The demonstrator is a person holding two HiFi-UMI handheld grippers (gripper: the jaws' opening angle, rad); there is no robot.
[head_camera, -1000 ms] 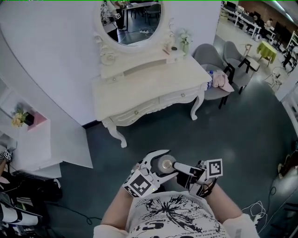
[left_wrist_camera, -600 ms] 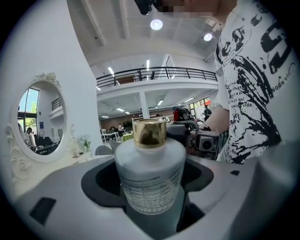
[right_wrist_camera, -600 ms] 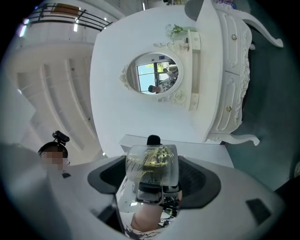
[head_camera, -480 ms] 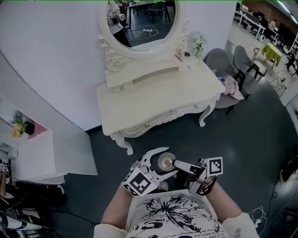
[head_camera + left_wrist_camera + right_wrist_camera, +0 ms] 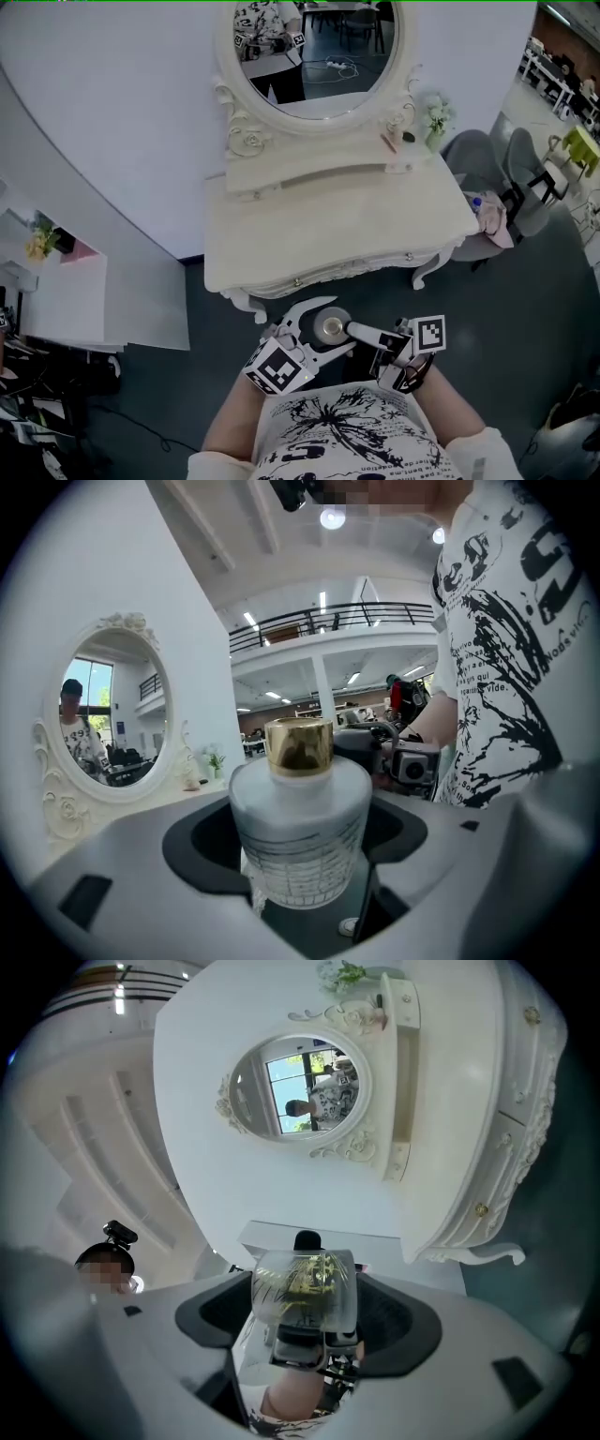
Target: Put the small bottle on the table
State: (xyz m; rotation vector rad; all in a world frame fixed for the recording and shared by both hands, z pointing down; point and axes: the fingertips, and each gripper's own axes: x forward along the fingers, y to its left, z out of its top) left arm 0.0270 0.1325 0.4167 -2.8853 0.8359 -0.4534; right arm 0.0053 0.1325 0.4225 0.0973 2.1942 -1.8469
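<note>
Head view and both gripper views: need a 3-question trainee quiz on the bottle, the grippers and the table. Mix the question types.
1. True or false: the small frosted glass bottle with a gold cap stands on the white ornate dressing table.
2. What stands between the jaws of the left gripper? A) nothing B) the bottle C) a flower vase
3. Fill in: the right gripper also has the bottle between its jaws, and its view shows the table's oval ___ behind.

Key
1. False: both grippers hold it in the air, in front of the table.
2. B
3. mirror
</note>
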